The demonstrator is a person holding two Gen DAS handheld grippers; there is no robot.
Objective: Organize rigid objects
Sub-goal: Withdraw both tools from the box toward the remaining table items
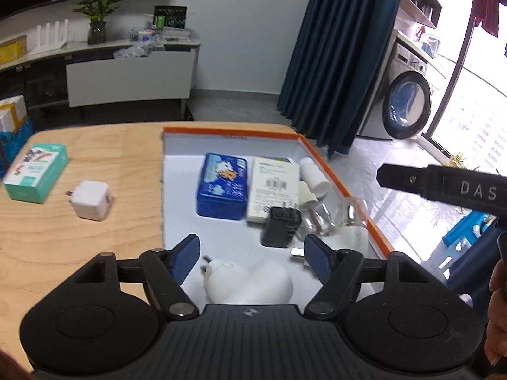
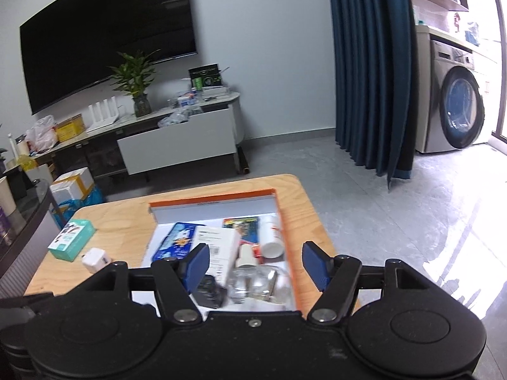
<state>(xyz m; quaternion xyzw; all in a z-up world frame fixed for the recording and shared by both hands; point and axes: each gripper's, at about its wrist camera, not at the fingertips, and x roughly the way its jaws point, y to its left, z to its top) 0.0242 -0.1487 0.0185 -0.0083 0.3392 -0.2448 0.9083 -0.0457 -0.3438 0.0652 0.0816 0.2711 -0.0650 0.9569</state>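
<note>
An orange-rimmed white box lies on the wooden table and holds a blue tin, a white carton, a white bottle, a black charger, clear glass bottles and a white plug adapter. My left gripper stands open just above the white adapter, not touching it. My right gripper is open over the box's near right end, nothing between its pads. Its finger shows in the left wrist view.
On the table left of the box lie a teal carton and a white cube charger. Beyond the table stand a TV cabinet, a dark blue curtain and a washing machine.
</note>
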